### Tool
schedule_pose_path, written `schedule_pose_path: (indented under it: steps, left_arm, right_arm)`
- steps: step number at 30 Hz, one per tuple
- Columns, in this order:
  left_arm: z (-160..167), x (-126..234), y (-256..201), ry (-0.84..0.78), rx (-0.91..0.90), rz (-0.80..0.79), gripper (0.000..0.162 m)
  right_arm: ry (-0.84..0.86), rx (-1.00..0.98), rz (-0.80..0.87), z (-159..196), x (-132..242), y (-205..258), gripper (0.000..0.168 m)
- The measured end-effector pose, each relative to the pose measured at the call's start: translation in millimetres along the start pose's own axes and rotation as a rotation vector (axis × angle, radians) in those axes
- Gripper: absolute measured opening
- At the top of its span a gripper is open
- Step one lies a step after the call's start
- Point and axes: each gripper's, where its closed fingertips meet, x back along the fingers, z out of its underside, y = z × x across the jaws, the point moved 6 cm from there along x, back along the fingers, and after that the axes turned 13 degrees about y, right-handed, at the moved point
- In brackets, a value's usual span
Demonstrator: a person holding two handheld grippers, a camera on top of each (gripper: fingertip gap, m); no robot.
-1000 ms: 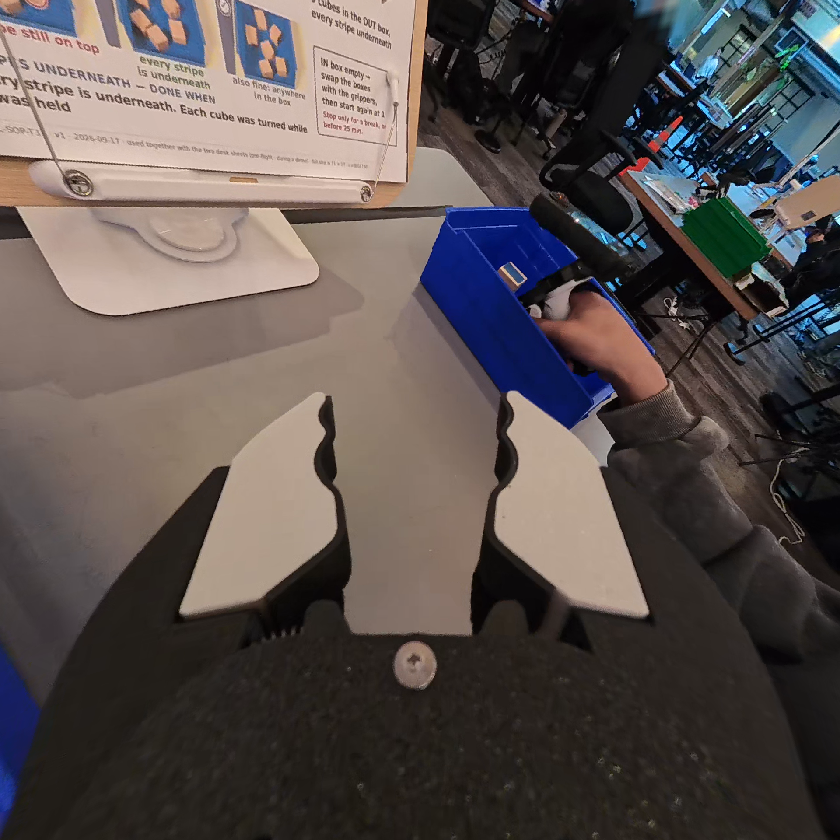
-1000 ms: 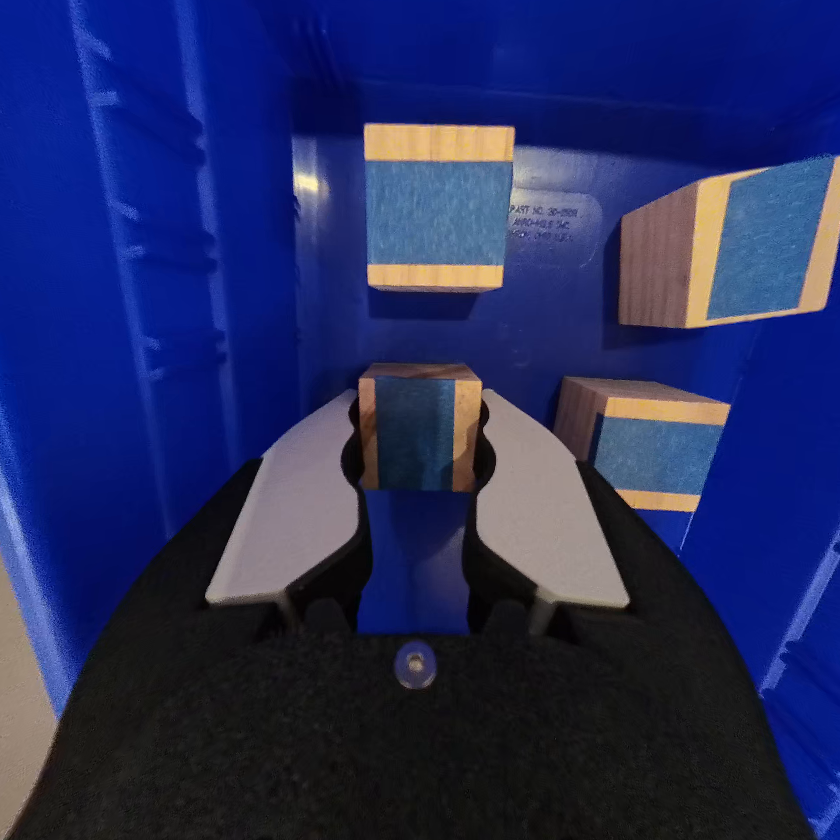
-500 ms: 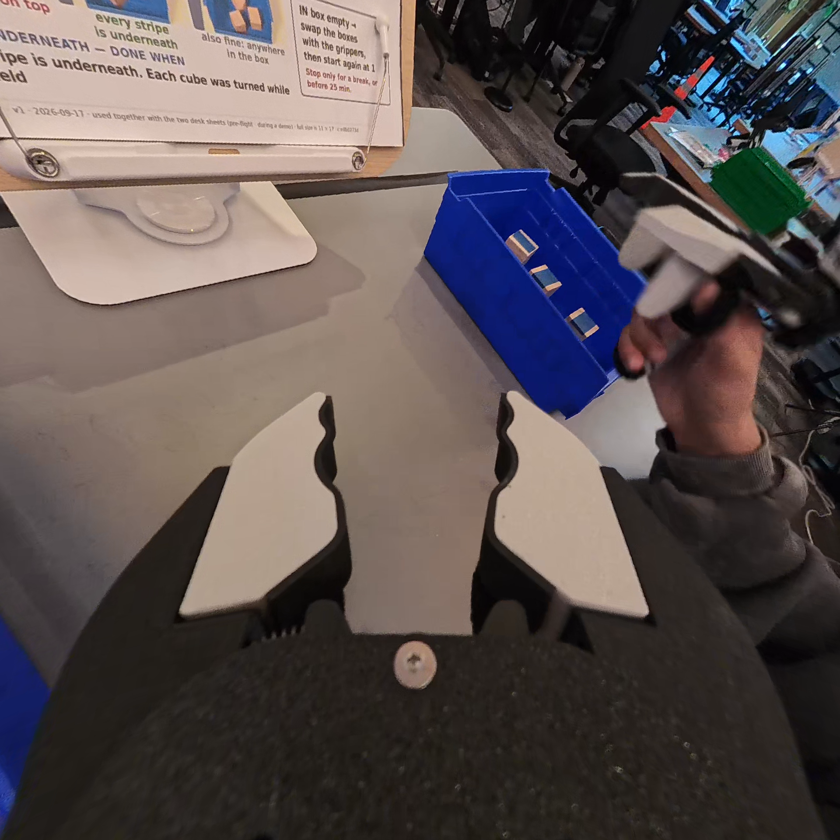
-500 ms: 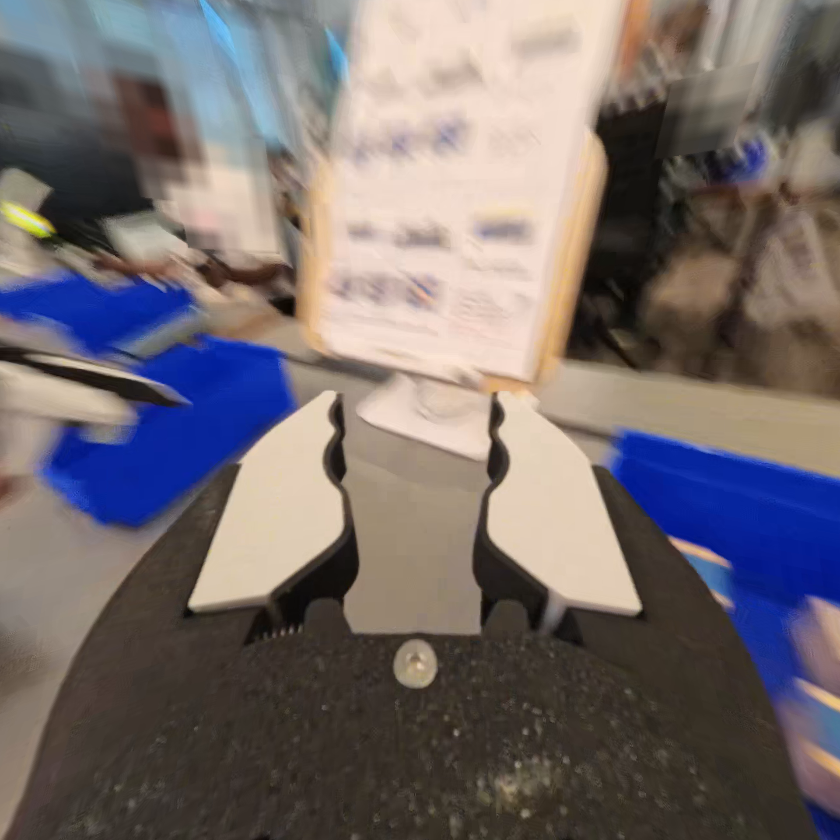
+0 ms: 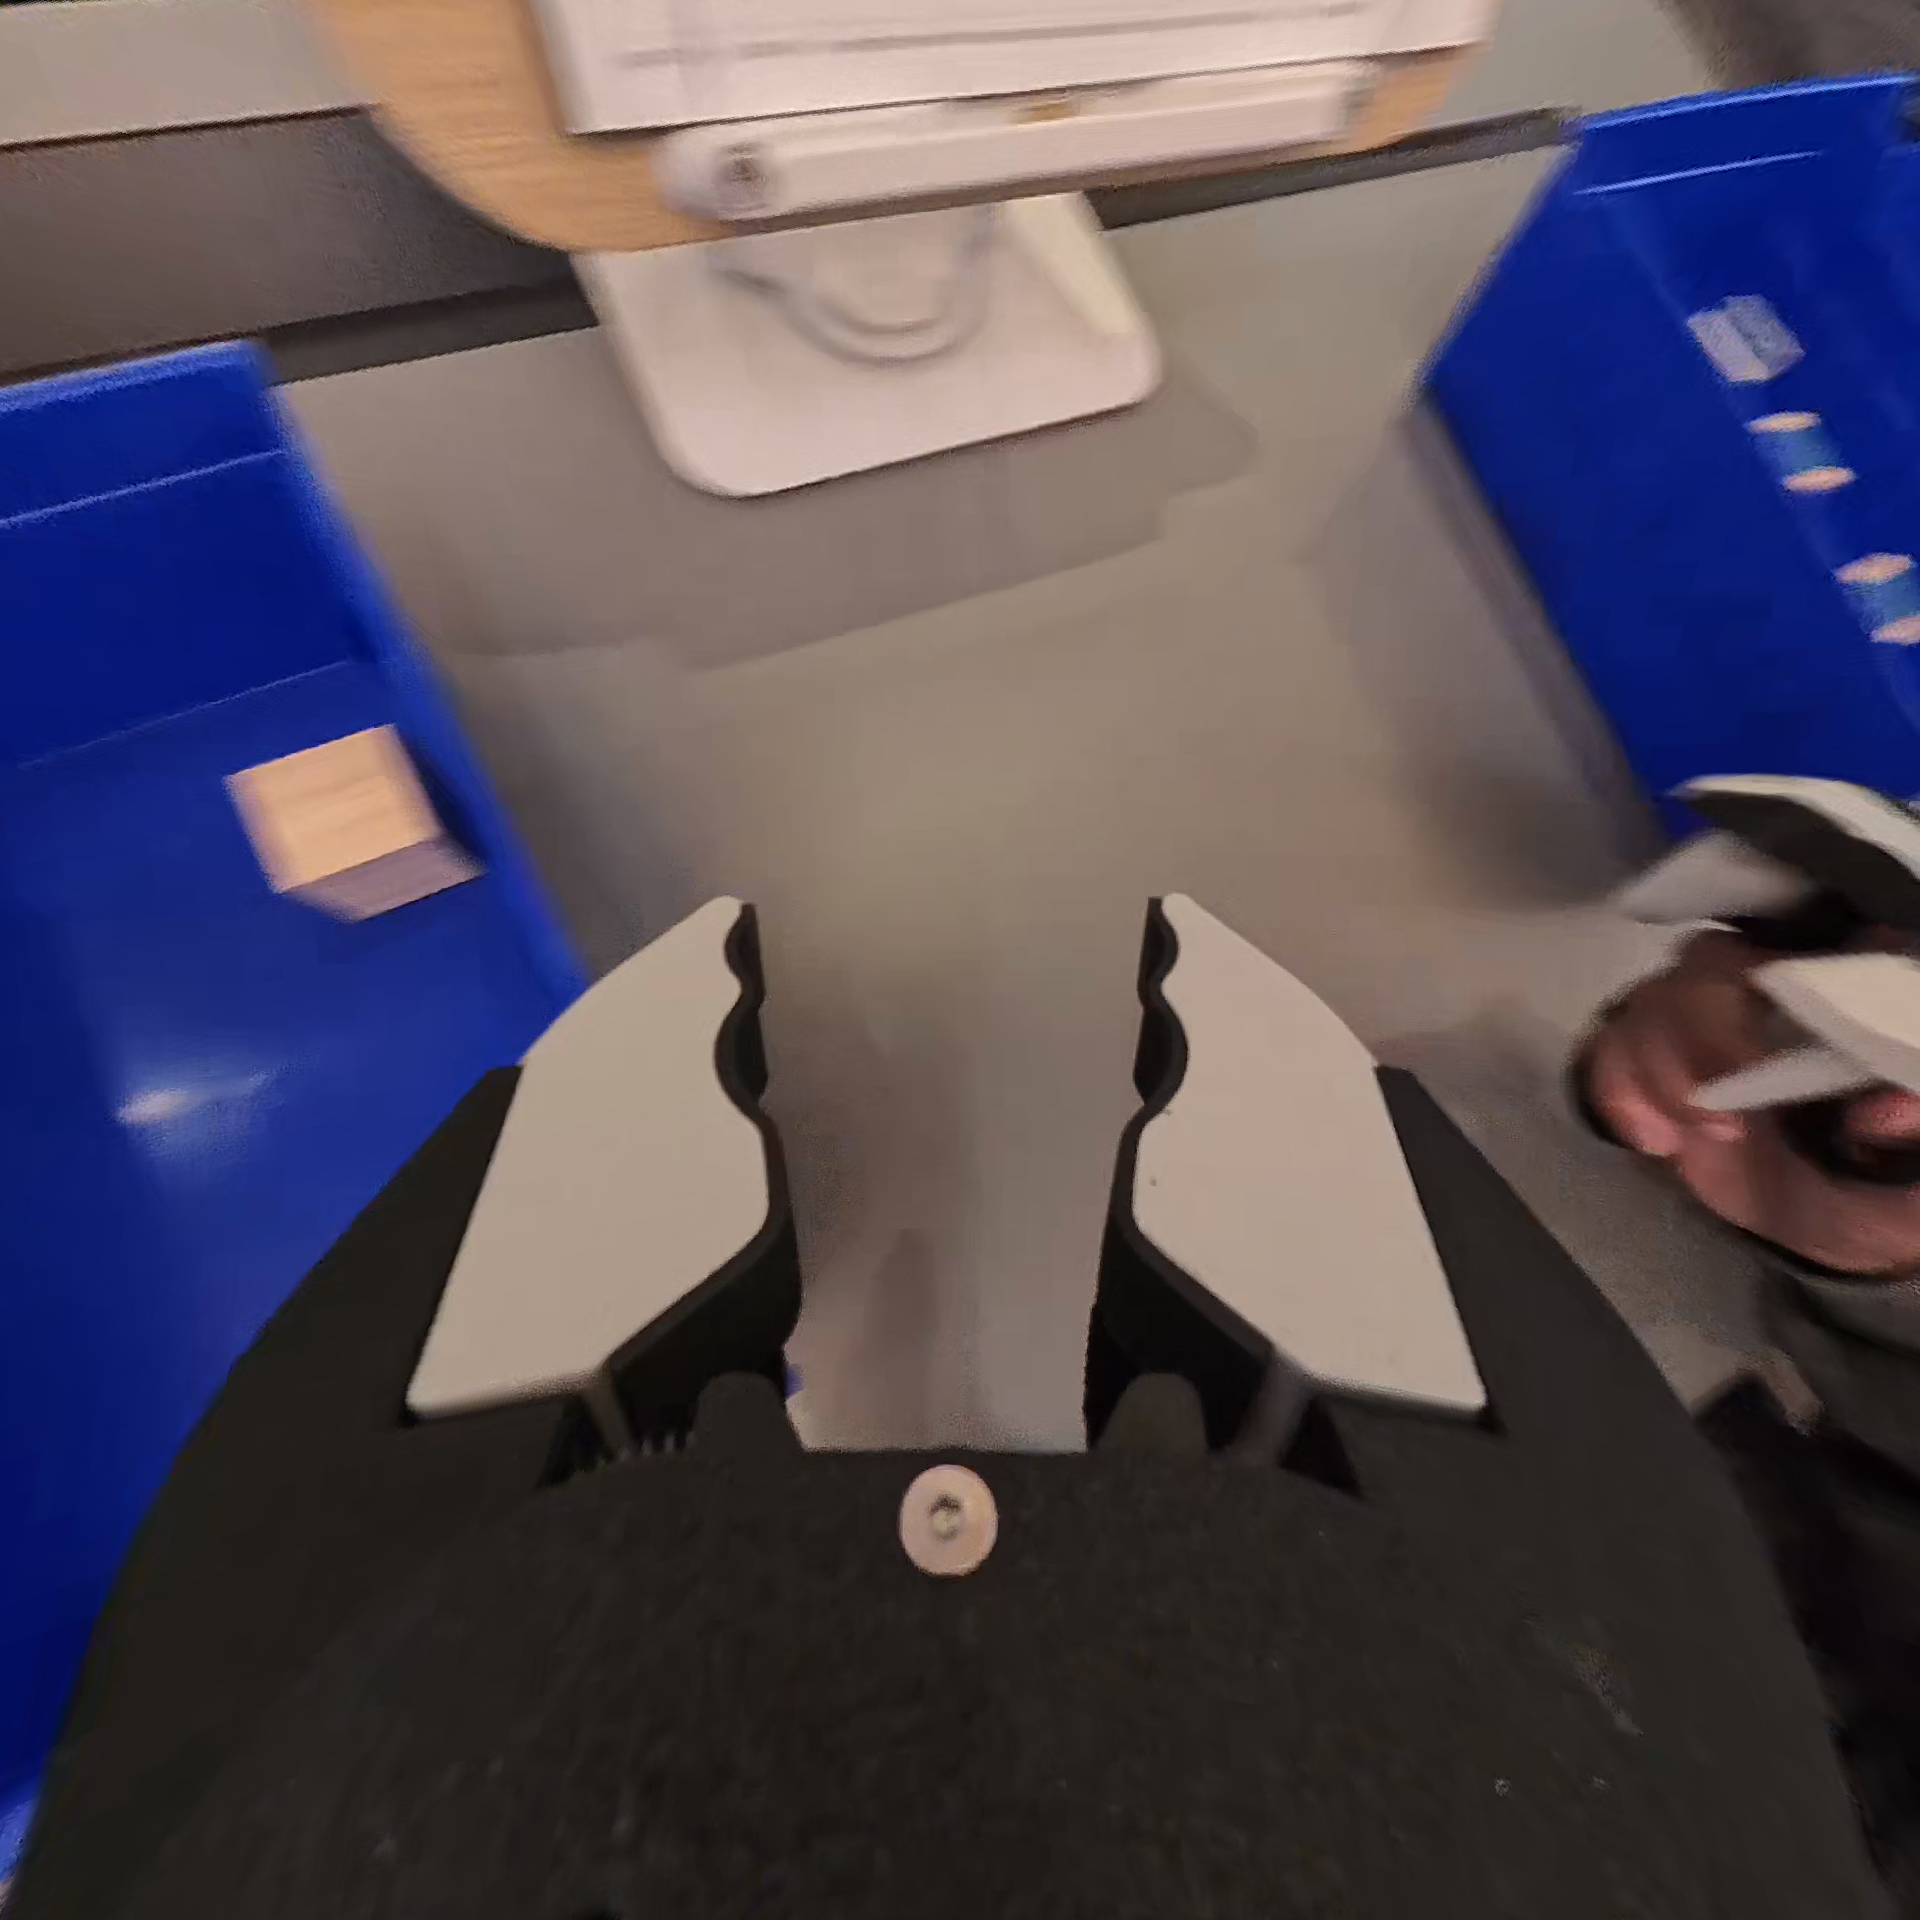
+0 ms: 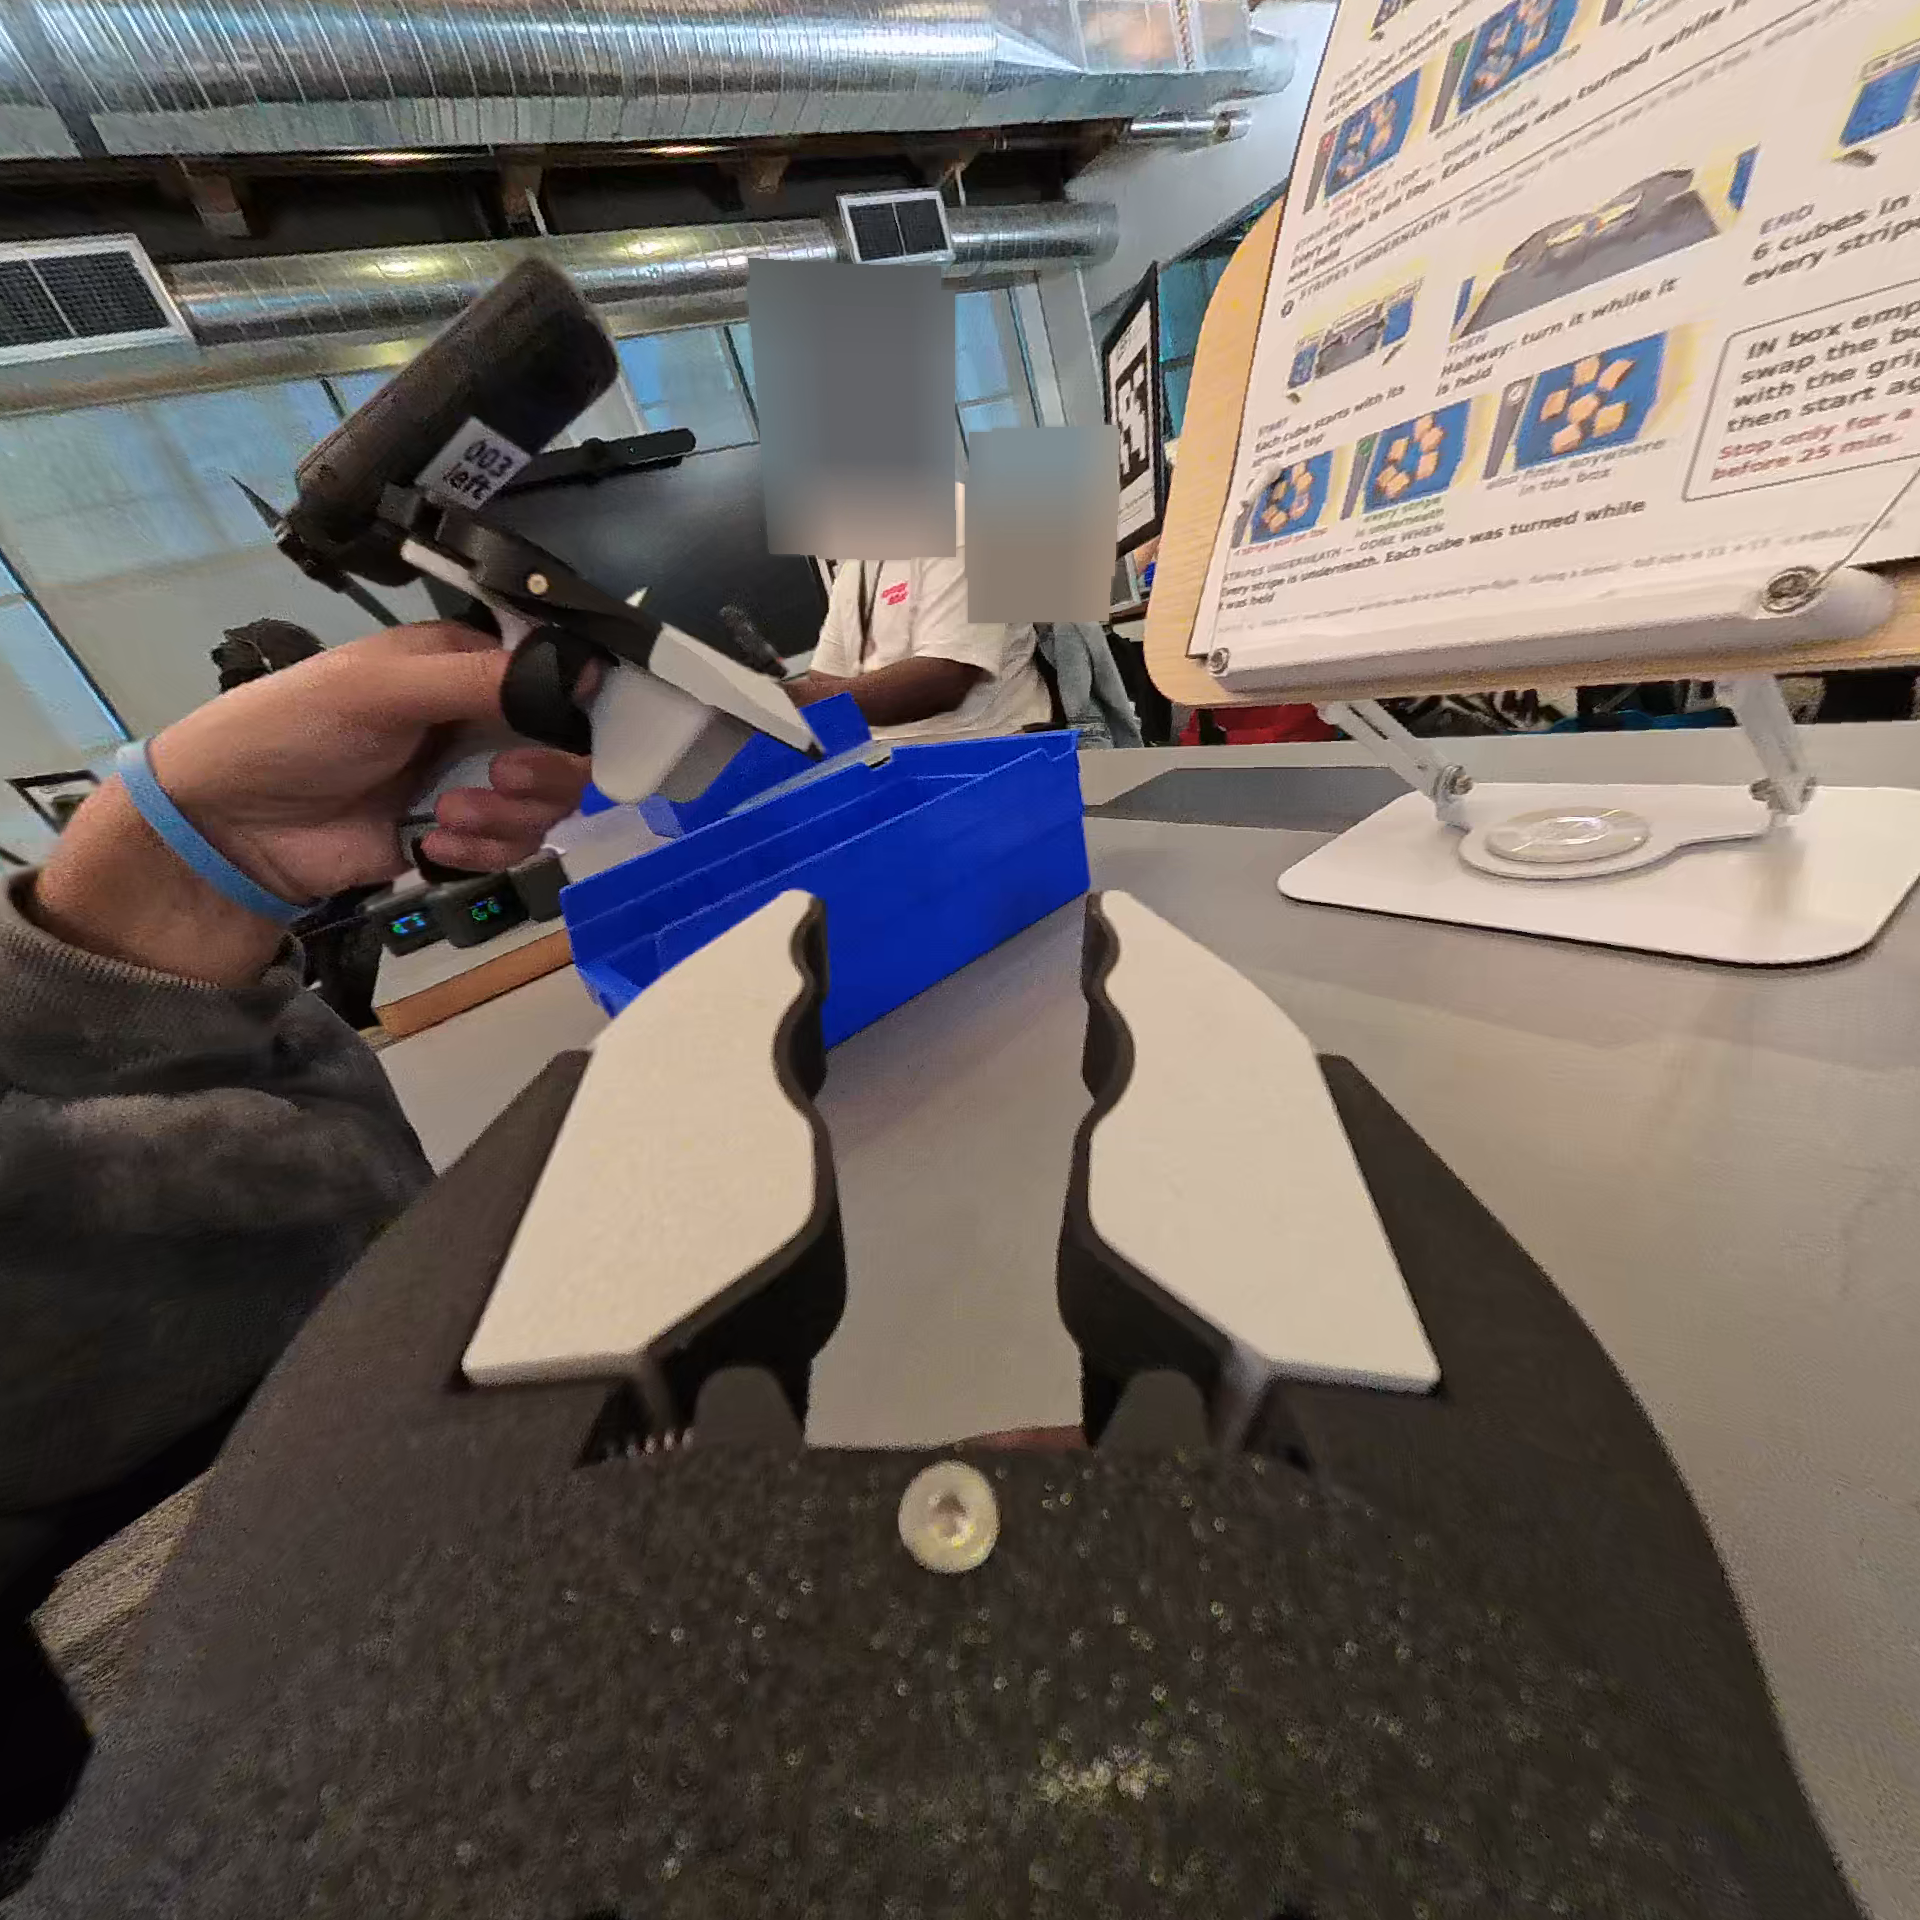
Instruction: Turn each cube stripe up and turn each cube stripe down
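In the left wrist view, the left gripper has swung from the right-hand bin toward the middle of the grey tabletop, so a second blue bin now shows at the left with one wooden cube in it, plain wood on top; the picture is smeared with motion. Its fingers are spread wide with nothing between them. Striped cubes lie in the right-hand bin, and the right gripper has come away from it, held low beside the bin. In the right wrist view, the right gripper, a second ago closed around a striped cube inside that bin, is now out over the tabletop with fingers apart and empty. The left gripper tips down over the left bin. I judge that cube was let go in its bin, and the next pick may fall to the left side.
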Motion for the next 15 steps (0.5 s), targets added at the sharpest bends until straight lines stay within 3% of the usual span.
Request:
schedule_pose_path:
  steps: [4, 8, 15]
  left_arm:
    - [-1.5, -0.7, 86.9, 0.065, 0.184, -0.208, 0.071]
    - [-4.0, -30.3, 144.5, 0.18, 0.335, -0.234, 0.07]
    - [-14.2, -93.1, 170.2, 0.351, 0.392, -0.178, 0.071]
  right_arm:
    - [0.022, -0.002, 0.005, 5.7, -2.5, -4.1, 0.047]
    - [0.042, -0.005, -0.016, 9.2, -6.4, -3.3, 0.046]
    - [0.05, -0.033, -0.047, 10.8, -9.6, -3.7, 0.046]
